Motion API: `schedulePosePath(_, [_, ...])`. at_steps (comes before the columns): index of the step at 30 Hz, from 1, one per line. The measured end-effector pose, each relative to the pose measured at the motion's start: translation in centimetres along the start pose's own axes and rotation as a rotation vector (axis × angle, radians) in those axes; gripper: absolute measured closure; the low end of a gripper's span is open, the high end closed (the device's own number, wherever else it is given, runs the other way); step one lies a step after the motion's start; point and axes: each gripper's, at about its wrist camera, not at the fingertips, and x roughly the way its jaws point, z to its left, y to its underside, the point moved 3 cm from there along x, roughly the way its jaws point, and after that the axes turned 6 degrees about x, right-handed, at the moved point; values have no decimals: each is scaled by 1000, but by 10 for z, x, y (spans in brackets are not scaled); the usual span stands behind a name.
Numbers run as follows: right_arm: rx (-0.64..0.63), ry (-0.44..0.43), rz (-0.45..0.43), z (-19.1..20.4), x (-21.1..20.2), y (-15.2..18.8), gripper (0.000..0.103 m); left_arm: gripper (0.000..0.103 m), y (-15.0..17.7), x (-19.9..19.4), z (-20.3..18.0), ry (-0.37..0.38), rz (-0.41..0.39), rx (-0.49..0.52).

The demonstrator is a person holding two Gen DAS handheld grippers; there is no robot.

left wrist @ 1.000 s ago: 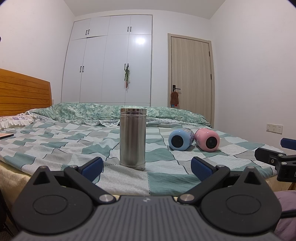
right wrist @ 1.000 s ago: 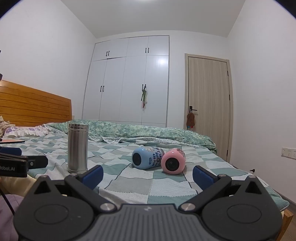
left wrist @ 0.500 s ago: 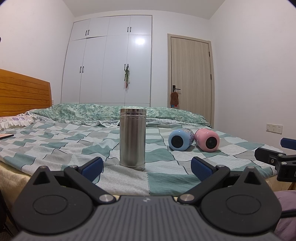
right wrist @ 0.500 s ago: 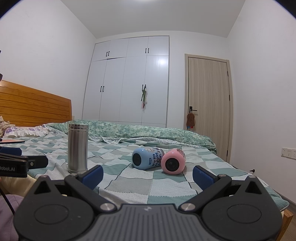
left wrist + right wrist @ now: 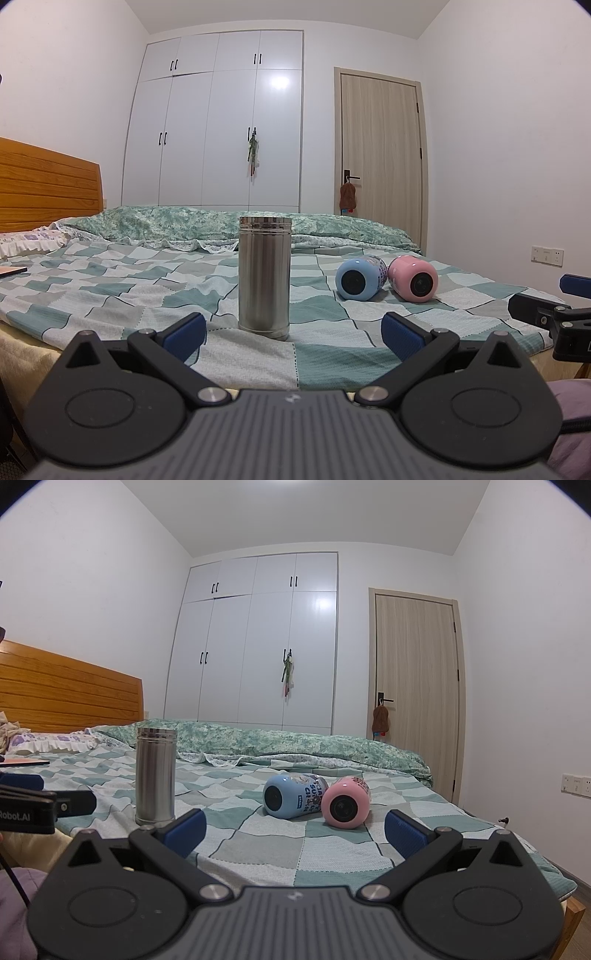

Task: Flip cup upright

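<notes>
A steel cup (image 5: 263, 277) stands upright on the checked bedspread (image 5: 110, 295); it also shows in the right wrist view (image 5: 155, 775). A blue cup (image 5: 360, 277) and a pink cup (image 5: 413, 278) lie on their sides next to each other, bases toward me; both show in the right wrist view, blue (image 5: 291, 795) and pink (image 5: 345, 803). My left gripper (image 5: 293, 334) is open and empty just before the steel cup. My right gripper (image 5: 295, 825) is open and empty, short of the lying cups. Each gripper shows at the edge of the other's view.
The bed has a wooden headboard (image 5: 44, 184) at the left and a rolled green quilt (image 5: 221, 221) at the back. A white wardrobe (image 5: 221, 122) and a door (image 5: 380, 155) stand behind. A flat object (image 5: 11, 272) lies at the bed's left.
</notes>
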Motion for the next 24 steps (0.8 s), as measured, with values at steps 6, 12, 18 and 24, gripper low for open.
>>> schedulePosePath(6, [0,0,-1,0,0,0,0,0,0,0,0,0,0,0])
schedulePosePath(12, [0,0,-1,0,1,0,0,0,0,0,0,0,0,0])
schedulePosePath(18, [0,0,-1,1,1,0,0,0,-1,0,0,0,1,1])
schedulePosePath(24, [0,0,-1,1,1,0,0,0,-2,1,-1,1,0,2])
